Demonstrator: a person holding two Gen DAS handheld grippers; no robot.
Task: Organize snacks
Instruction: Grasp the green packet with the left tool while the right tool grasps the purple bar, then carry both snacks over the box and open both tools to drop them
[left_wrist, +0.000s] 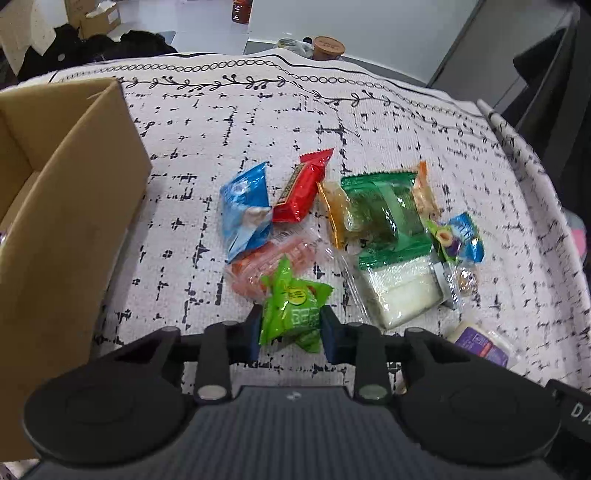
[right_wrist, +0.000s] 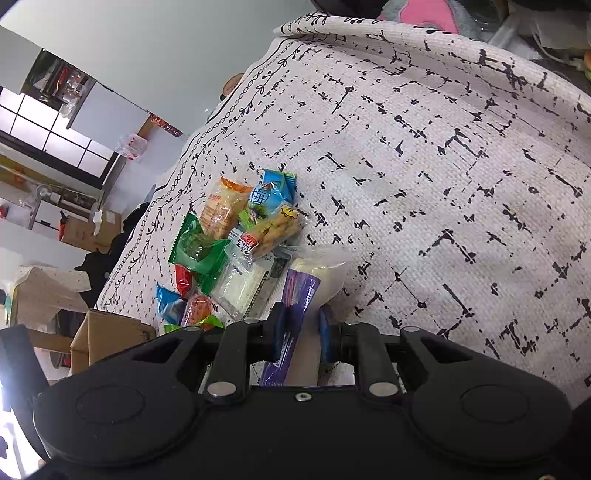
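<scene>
Left claw (left_wrist: 291, 325) closed on lime-green snack packet (left_wrist: 291, 310), at 6 o'clock of the snack pile (left_wrist: 332, 229) on the table (left_wrist: 221, 140). Cardboard box (left_wrist: 74, 192) at 9 o'clock. Right claw (right_wrist: 301, 332) pinches purple-white packet (right_wrist: 306, 295) across its width. Both look light, crinkly, slippery film; contents likely crushable. Grip mid-body, gentle squeeze.
</scene>
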